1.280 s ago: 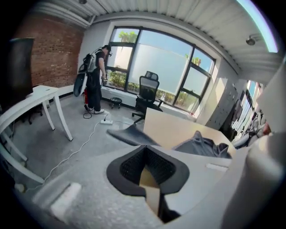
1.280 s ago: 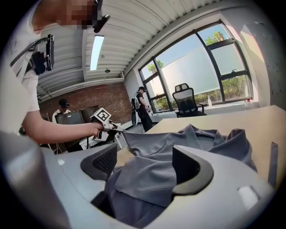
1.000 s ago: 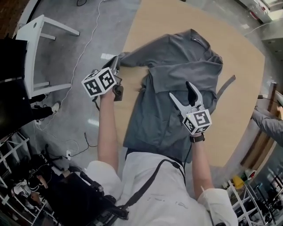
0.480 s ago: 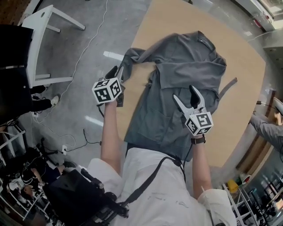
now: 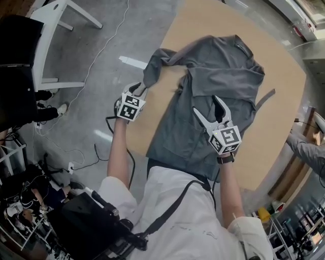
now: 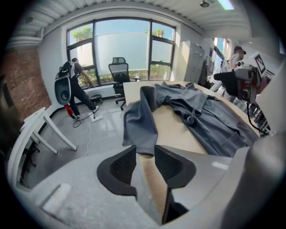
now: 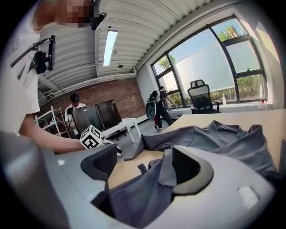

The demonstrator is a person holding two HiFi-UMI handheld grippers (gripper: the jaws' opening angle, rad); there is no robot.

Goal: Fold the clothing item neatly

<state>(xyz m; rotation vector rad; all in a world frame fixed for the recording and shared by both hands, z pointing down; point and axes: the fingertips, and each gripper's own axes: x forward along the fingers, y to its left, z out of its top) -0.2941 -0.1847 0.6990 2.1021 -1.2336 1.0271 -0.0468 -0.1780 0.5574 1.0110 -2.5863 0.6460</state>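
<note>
Entry: fold is at an early stage, by my reading.

The grey garment [image 5: 218, 76] lies lengthwise on the bench [image 5: 203, 20], collar at the far end, hem hanging off the near edge against my body. One front panel looks turned in over the middle. The left sleeve [image 5: 155, 66] is not yet in: it trails left from the shoulder and its cuff drapes over the bench's left edge. A strap [image 5: 264, 99] sticks out on the right side. I see no crosswise fold yet. Left to do, I judge: bring in the sleeve, tidy the strap, then fold the body.

Left hand-held gripper [image 5: 138, 90]: its jaws have just been opening and stand part spread. The cuff hangs just beyond the tips. Nothing is pinched; through the gap I see only bench edge and floor.

Right hand-held gripper [image 5: 208, 109]: jaws spread wide over the garment's middle. A ridge of cloth rises between them, close to one jaw, and the pads do not press on it.

Room: the left gripper works right at the bench's left edge, with open floor below and a white table [image 5: 56, 15] well apart. Bare bench lies open on the far and right sides. A bystander's sleeve [image 5: 304, 142] sits at the right rim.
</note>
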